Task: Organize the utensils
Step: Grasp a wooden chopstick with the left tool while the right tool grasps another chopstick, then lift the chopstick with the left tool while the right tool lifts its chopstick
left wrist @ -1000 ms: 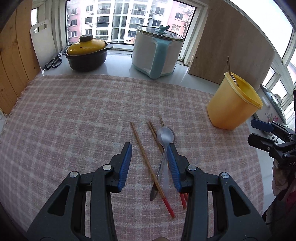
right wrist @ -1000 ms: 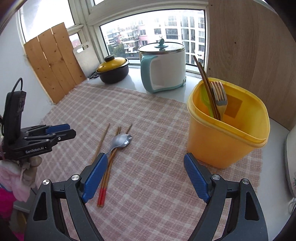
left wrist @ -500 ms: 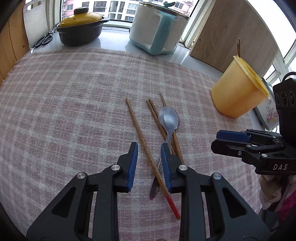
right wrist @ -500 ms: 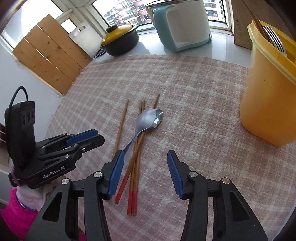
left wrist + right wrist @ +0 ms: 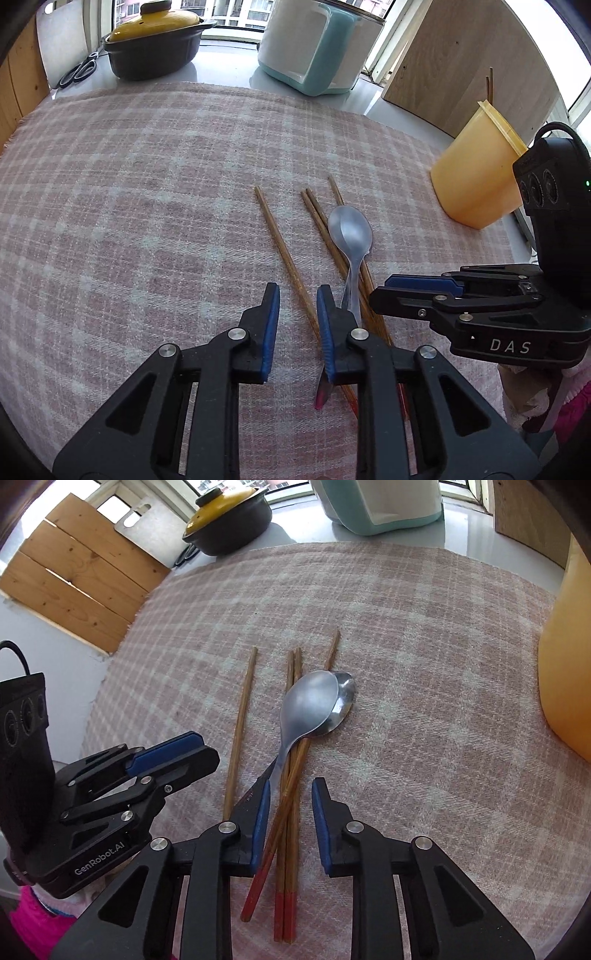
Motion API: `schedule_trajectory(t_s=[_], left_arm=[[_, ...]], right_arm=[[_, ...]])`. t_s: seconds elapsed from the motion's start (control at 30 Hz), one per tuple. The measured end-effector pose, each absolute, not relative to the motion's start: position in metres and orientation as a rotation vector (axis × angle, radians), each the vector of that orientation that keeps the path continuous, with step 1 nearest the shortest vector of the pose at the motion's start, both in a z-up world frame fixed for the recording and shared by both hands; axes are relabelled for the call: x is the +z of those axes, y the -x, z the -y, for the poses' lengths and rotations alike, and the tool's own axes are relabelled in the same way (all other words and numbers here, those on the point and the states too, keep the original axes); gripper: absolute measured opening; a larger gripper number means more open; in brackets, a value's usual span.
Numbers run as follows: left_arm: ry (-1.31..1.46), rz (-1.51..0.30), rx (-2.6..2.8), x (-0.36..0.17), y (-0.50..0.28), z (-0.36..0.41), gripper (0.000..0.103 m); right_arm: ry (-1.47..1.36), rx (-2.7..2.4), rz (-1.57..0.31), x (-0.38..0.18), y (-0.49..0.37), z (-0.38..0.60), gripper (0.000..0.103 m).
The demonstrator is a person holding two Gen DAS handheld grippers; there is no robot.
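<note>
Yellow bin (image 5: 476, 177): rigid, far right on checked cloth (image 5: 147, 184), your drop target.

Spoons (image 5: 314, 705): two, nested, smooth steel, slippery; lie across chopstick bundle (image 5: 291, 775) mid-cloth. Take by handle, not bowl.

Chopsticks: light, stiff, thin, roll easily; grip near red ends.

Your right gripper (image 5: 288, 794): jaws closing around bundle, pads not yet pressing.

Your left gripper (image 5: 295, 295): jaws closing around lone chopstick (image 5: 284, 254), nothing held.
</note>
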State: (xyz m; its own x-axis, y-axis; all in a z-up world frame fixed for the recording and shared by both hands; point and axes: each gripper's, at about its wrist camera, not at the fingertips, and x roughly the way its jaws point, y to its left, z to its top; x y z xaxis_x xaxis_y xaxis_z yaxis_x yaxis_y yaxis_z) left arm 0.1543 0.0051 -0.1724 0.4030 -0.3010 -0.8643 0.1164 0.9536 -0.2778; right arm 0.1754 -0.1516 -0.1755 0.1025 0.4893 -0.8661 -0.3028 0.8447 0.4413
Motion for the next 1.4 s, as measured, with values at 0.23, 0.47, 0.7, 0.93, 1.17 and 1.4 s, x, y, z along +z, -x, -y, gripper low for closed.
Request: schedule_trajectory(t_s=[0.23,0.47,0.7,0.93,1.17,1.4], left_arm=[[0.194,-1.134,-0.269,-0.177,-0.156,-0.006,0.020],[0.166,-1.145,-0.258,-0.181,-0.162,0.002,0.020],[0.107,-1.171,-0.221,-0.191,-0.169,0.006,0.020],[0.065,-1.171,-0.204,-0.196,-0.171,0.006,0.012],[0.017,-1.172,-0.193,-0.196,-0.177,0.013,0.012],[0.122,-1.170,-0.200,-0.196,-0.176,-0.002,0.005]], right_arm=[[-0.120,0.566,-1.374,-0.186,-0.180,0.143,0.009],[-0.088,0.552,-1.374,-0.184,-0.181,0.153,0.006],[-0.062,0.546,-1.373,-0.182,-0.177,0.173,0.005],[0.035,0.530,-1.356,-0.176,-0.176,0.168,0.006],[0.116,0.518,-1.358,-0.178,-0.187,0.149,0.007],[0.118,0.506,-1.369,-0.179,-0.189,0.156,0.005]])
